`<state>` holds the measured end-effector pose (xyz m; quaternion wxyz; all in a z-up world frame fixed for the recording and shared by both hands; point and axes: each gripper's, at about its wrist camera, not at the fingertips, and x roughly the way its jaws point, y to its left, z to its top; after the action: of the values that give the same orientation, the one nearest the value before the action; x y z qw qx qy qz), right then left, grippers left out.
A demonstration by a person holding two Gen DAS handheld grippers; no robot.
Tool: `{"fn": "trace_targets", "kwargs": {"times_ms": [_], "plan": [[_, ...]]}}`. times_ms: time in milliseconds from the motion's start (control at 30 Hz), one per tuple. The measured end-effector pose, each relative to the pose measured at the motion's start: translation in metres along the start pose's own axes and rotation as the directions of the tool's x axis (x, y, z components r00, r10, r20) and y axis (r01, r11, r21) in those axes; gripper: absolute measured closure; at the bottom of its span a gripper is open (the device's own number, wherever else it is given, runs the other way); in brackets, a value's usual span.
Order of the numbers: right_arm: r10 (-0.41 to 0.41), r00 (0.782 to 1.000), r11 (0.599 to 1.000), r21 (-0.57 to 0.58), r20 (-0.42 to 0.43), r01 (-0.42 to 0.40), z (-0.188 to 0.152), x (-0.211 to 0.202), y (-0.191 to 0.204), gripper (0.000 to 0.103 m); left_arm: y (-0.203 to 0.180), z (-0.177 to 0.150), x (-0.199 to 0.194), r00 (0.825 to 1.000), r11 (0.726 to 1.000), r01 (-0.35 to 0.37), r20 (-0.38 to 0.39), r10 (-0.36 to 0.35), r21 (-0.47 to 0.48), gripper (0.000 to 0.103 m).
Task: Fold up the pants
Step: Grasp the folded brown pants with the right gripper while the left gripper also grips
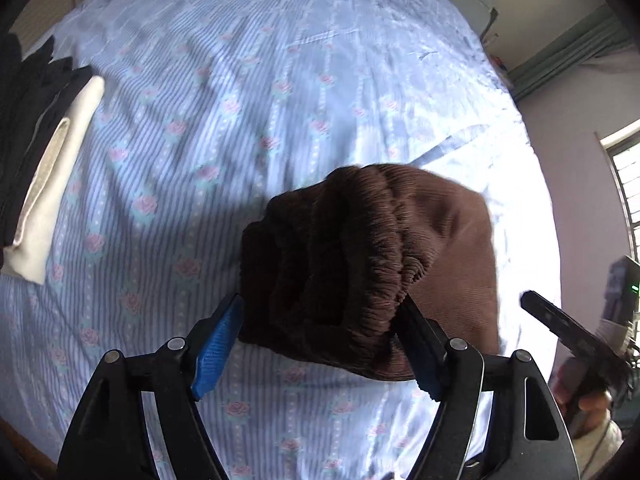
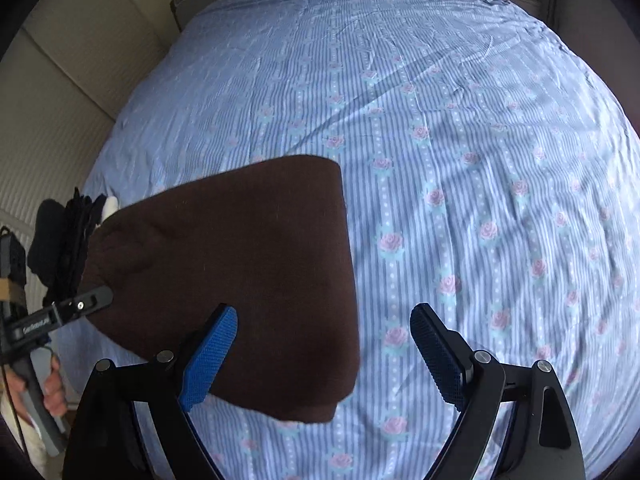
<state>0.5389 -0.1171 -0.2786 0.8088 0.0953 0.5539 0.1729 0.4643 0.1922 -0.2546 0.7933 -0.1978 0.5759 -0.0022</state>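
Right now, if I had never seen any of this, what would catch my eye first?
Probably the brown pants, folded into a dark bundle on the blue rose-patterned bedsheet. Next, the left tool, its blue-padded fingers spread either side of the bundle's gathered waistband. The right tool hangs open over the bundle's edge, and a stack of dark and cream clothes sits at the bed's far left.

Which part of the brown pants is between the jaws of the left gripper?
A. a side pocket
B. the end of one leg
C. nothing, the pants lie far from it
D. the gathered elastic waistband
D: in the left wrist view, the ribbed, bunched waistband of the brown pants sits between the jaws of the left gripper, which stand wide with the cloth filling the gap between them.
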Motion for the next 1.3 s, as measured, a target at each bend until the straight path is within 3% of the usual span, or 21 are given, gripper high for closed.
{"fn": "trace_targets", "kwargs": {"times_ms": [67, 233, 367, 567, 733, 1000, 1133, 1233, 1300], "plan": [[0.006, 1.0, 1.0, 0.019, 0.006, -0.006, 0.007, 0.001, 0.0, 0.014, -0.002, 0.007, -0.004, 0.999, 0.999, 0.043, 0.018, -0.043, -0.011, 0.019], [0.034, 0.999, 0.999, 0.036, -0.005, -0.034, 0.011, 0.01, 0.002, 0.014, 0.001, 0.012, -0.007, 0.994, 0.993, 0.107, 0.019, -0.106, -0.057, 0.017], [0.037, 0.999, 0.999, 0.04, -0.023, -0.036, 0.008, 0.021, -0.001, 0.014, -0.001, 0.018, 0.019, 0.998, 0.998, 0.056, -0.013, -0.056, -0.018, 0.017], [0.036, 0.997, 0.997, 0.076, -0.074, -0.031, 0.009, 0.048, -0.01, 0.014, 0.026, 0.022, 0.055, 0.999, 0.999, -0.024, -0.045, 0.022, -0.044, 0.014], [0.05, 0.992, 0.995, 0.089, -0.119, -0.04, 0.009, 0.071, -0.015, 0.014, 0.047, 0.015, 0.07, 0.997, 0.994, 0.055, -0.055, -0.06, -0.092, 0.012], [0.076, 0.987, 0.995, 0.072, -0.142, -0.066, 0.008, 0.103, -0.013, 0.014, 0.07, 0.003, 0.095, 0.977, 0.961, 0.199, -0.035, -0.209, -0.192, 0.009], [0.121, 0.981, 0.988, 0.111, -0.149, -0.105, 0.006, 0.118, -0.018, 0.014, 0.069, 0.002, 0.103, 0.96, 0.934, 0.262, -0.031, -0.277, -0.244, 0.02], [0.137, 0.979, 0.985, 0.13, -0.152, -0.118, 0.007, 0.121, -0.019, 0.015, 0.067, 0.002, 0.1, 0.958, 0.931, 0.272, -0.025, -0.286, -0.243, 0.027], [0.174, 0.973, 0.98, 0.124, -0.151, -0.156, 0.006, 0.118, -0.015, 0.034, 0.068, 0.001, 0.094, 0.96, 0.936, 0.265, -0.025, -0.278, -0.231, 0.032]]}}
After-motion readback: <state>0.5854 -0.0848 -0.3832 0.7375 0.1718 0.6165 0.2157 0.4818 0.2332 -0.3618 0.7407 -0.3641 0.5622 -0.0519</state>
